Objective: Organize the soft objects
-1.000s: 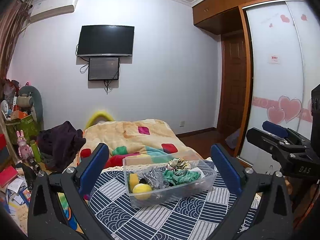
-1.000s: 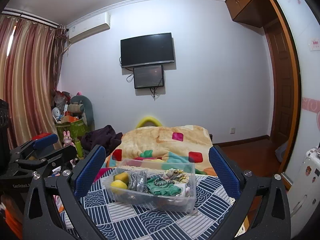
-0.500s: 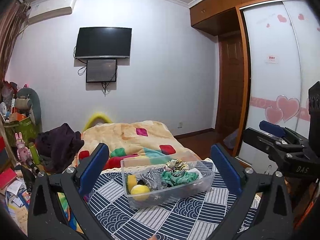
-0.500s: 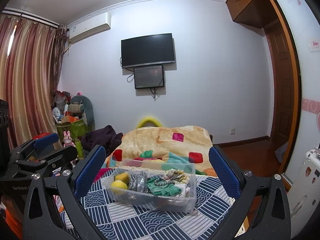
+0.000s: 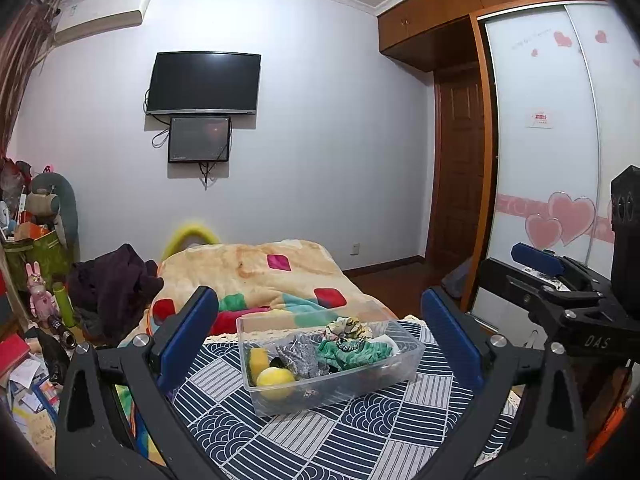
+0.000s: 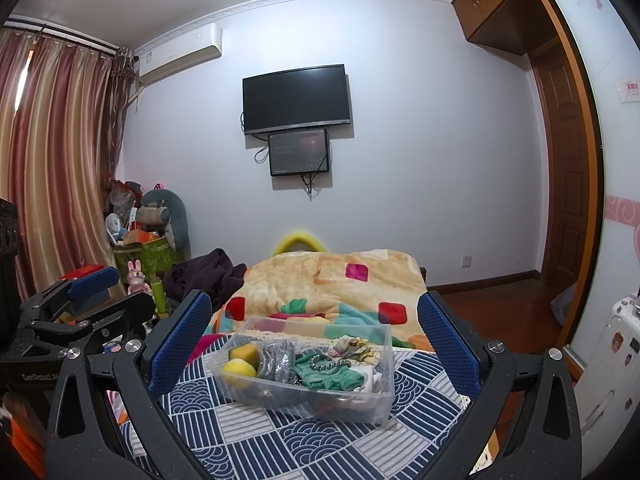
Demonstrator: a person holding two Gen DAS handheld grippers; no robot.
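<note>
A clear plastic bin (image 5: 404,364) (image 6: 380,360) stands on a navy patterned cloth (image 5: 360,432) (image 6: 280,440). It holds a yellow ball (image 5: 275,379) (image 6: 239,369), a yellow sponge (image 5: 259,357) (image 6: 245,351), a grey glittery piece (image 5: 302,354) (image 6: 280,362), a green cloth with a bead string (image 5: 352,350) (image 6: 328,372) and a patterned scarf (image 5: 347,326) (image 6: 354,346). My left gripper (image 5: 320,334) is open and empty, held back from the bin. My right gripper (image 6: 314,334) is open and empty too. Each gripper shows at the edge of the other's view.
A bed with a beige blanket with coloured squares (image 5: 260,276) (image 6: 340,284) lies behind the cloth. Dark clothes (image 5: 112,284) and clutter with a green box (image 6: 144,256) stand at the left. A wardrobe with heart stickers (image 5: 560,184) and a white suitcase (image 6: 608,360) are at the right.
Both views have shifted only slightly; the bin sits a little lower and nearer the middle in the left wrist view. Both grippers stay open and empty.
</note>
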